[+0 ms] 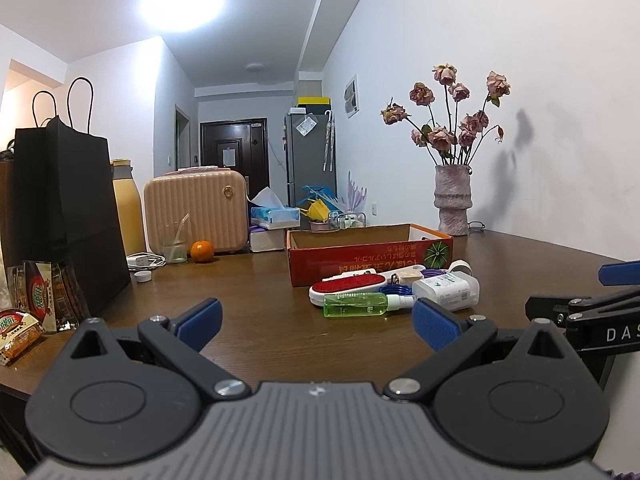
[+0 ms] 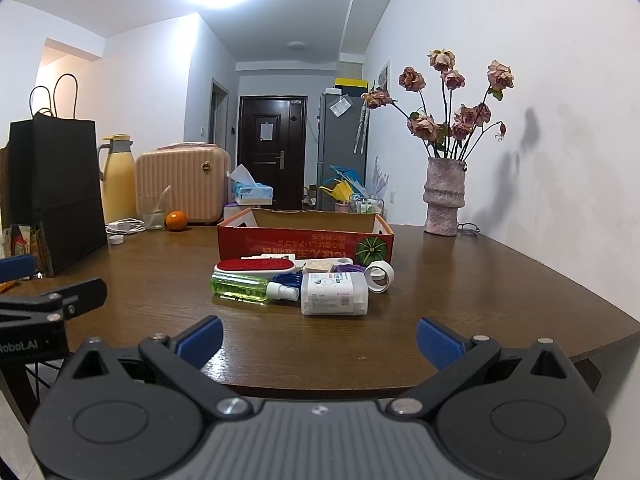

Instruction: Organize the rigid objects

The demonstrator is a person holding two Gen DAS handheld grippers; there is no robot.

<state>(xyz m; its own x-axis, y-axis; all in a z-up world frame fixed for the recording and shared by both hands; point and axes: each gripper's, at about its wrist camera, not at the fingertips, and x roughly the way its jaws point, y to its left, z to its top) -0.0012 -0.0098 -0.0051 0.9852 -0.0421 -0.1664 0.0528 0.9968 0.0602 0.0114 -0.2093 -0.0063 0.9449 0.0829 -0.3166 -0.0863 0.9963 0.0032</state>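
Observation:
A red cardboard box (image 1: 368, 258) (image 2: 306, 242) stands open on the brown table. In front of it lies a cluster: a green spray bottle (image 1: 360, 305) (image 2: 244, 287), a red-and-white lint brush (image 1: 348, 286) (image 2: 256, 266), a white packet (image 1: 448, 290) (image 2: 334, 294), a tape roll (image 2: 379, 276), and blue and purple rings (image 1: 394, 290) (image 2: 288, 279). My left gripper (image 1: 318, 326) is open and empty, short of the cluster. My right gripper (image 2: 319, 340) is open and empty near the table's front edge.
A vase of dried roses (image 1: 453, 200) (image 2: 444, 196) stands at the back right by the wall. At the left are a black paper bag (image 1: 64, 216), snack packets (image 1: 36, 300), a yellow flask (image 2: 116, 180), a pink case (image 1: 196, 212), a glass, an orange (image 1: 201, 251) and tissue boxes.

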